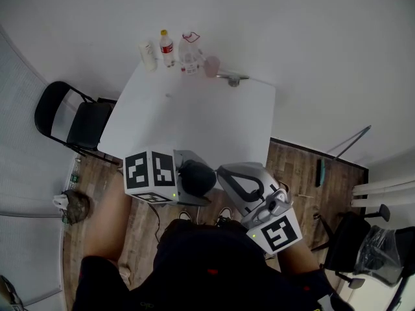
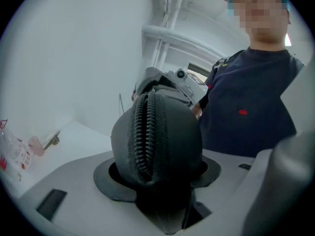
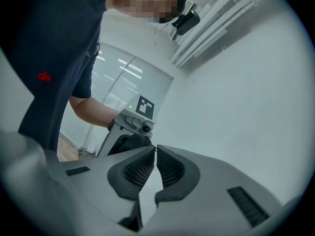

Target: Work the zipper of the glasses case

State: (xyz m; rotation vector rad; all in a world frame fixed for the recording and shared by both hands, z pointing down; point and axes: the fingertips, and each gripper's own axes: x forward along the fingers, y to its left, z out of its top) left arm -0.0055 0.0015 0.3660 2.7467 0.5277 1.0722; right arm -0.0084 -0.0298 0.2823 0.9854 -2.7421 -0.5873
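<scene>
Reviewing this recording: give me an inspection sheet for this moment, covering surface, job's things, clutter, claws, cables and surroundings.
Surface: white table, with things only along its far edge.
Job's things: dark glasses case, held off the table, zipper teeth facing the left gripper view.
Clutter: bottles, a pinkish cup and a metal item at the far edge.
Claws: left claw shut on the case; right claw shut, tips by the case. Whether it pinches the zipper pull cannot be told.
Cables: a thin dark cable seems to hang below the left claw.
Surroundings: wood floor; black chair left of the table.
</scene>
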